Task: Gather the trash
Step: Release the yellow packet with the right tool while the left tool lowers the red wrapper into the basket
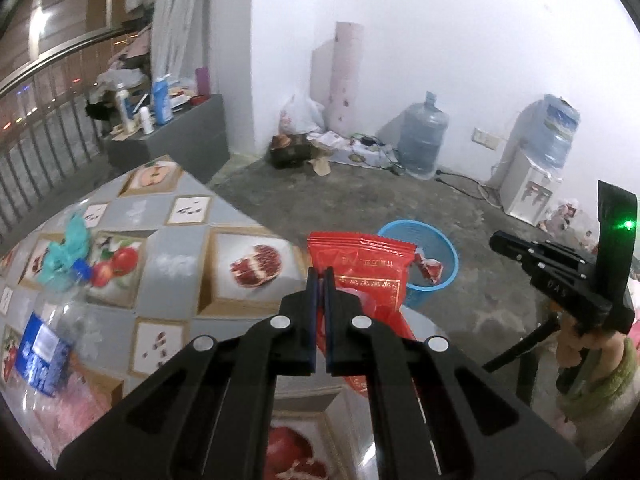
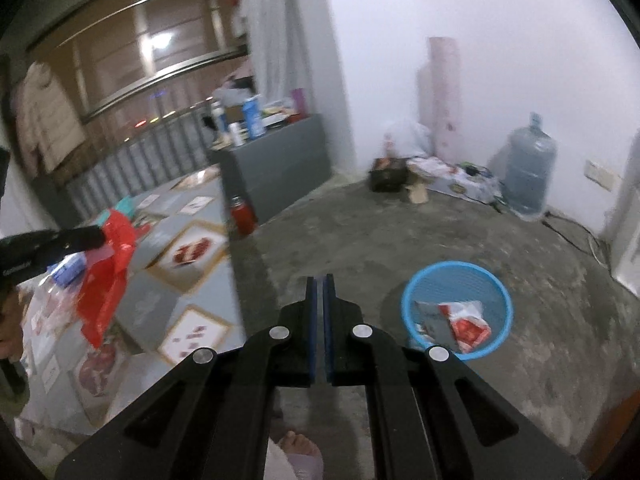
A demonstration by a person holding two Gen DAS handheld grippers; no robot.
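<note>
My left gripper (image 1: pixel 320 276) is shut on a red snack wrapper (image 1: pixel 364 264), which hangs from its tips above the table's edge. In the right wrist view the same wrapper (image 2: pixel 106 280) dangles from the left gripper (image 2: pixel 100 236) at the far left. A blue mesh basket (image 1: pixel 444 248) stands on the floor beyond the table. It holds red and white wrappers (image 2: pixel 464 324). My right gripper (image 2: pixel 320 280) is shut with nothing between its fingers, out over the floor to the left of the basket (image 2: pixel 500 300). From the left wrist it shows as the right gripper (image 1: pixel 496 240) at the right.
The table (image 1: pixel 176 256) has a fruit-patterned cloth. On it lie a teal crumpled scrap (image 1: pixel 68 248) and a clear bottle with a blue label (image 1: pixel 44 344). A red flask (image 2: pixel 242 216) stands on the floor by the table. A water jug (image 1: pixel 422 140) and a dispenser (image 1: pixel 528 188) stand along the wall. A bare foot (image 2: pixel 300 448) is below.
</note>
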